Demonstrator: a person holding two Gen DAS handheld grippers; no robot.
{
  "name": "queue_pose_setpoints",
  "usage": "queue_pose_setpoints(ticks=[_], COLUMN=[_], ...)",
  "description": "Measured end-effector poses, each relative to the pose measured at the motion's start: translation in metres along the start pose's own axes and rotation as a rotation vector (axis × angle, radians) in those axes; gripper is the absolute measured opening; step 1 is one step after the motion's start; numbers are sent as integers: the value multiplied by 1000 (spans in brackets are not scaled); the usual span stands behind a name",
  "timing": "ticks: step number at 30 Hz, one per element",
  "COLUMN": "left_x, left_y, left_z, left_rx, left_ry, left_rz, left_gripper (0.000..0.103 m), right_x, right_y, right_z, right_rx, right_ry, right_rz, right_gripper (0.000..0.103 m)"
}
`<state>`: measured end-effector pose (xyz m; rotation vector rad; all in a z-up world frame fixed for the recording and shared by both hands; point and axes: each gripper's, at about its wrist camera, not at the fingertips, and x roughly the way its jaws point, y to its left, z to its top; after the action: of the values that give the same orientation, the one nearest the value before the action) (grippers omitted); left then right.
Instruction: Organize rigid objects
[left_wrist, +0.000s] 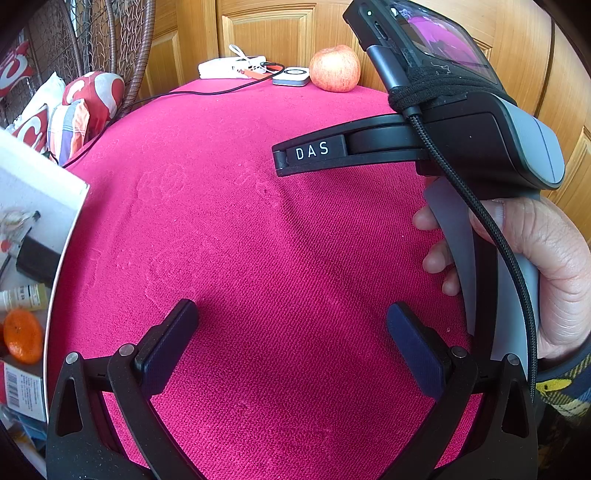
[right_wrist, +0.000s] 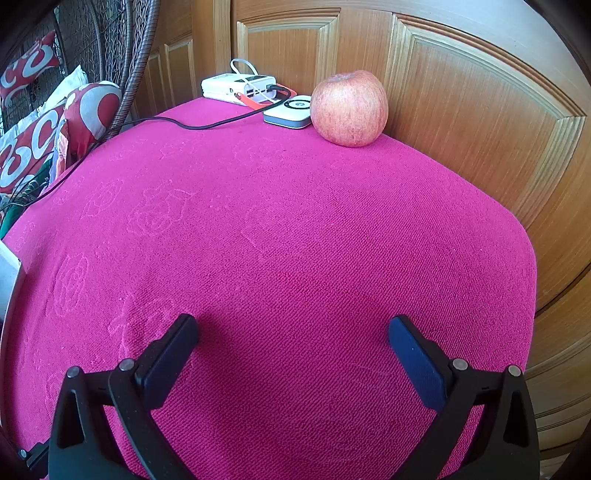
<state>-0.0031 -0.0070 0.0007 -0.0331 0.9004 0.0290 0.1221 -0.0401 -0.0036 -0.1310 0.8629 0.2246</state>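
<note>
A red apple (right_wrist: 349, 109) stands at the far edge of the pink-covered table (right_wrist: 295, 240), against the wooden door; it also shows in the left wrist view (left_wrist: 334, 68). Beside it lie a small white-and-grey device (right_wrist: 289, 112) and a white power bank (right_wrist: 239, 87) with cables. My left gripper (left_wrist: 291, 325) is open and empty above the near part of the cloth. My right gripper (right_wrist: 293, 338) is open and empty, also over the near cloth. In the left wrist view the right gripper's body (left_wrist: 461, 136) is held by a hand at the right, its tip seen side-on.
A white box (left_wrist: 37, 192) holding an orange (left_wrist: 22, 341), a small bottle and other items sits at the table's left edge. Red-and-white cushions (right_wrist: 44, 140) and a wicker chair stand at the left. A black cable (right_wrist: 184, 123) runs across the far left cloth. Wooden door panels (right_wrist: 480, 110) close the back and right.
</note>
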Motion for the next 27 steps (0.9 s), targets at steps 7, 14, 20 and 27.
queue_pose_setpoints(ticks=[7, 14, 20, 27], left_x=[2, 2, 1, 1], left_y=[6, 6, 6, 8], left_z=[2, 2, 3, 4], left_rx=[-1, -2, -2, -2], left_ry=[1, 0, 1, 0], left_rz=[-2, -1, -2, -3], left_gripper=[103, 103, 103, 103], right_x=[-1, -1, -1, 0], right_y=[1, 0, 0, 0], right_z=[0, 1, 0, 0], right_rx=[0, -1, -1, 0], right_ry=[0, 0, 0, 0], right_rz=[0, 0, -1, -1], right_gripper=[103, 103, 103, 103])
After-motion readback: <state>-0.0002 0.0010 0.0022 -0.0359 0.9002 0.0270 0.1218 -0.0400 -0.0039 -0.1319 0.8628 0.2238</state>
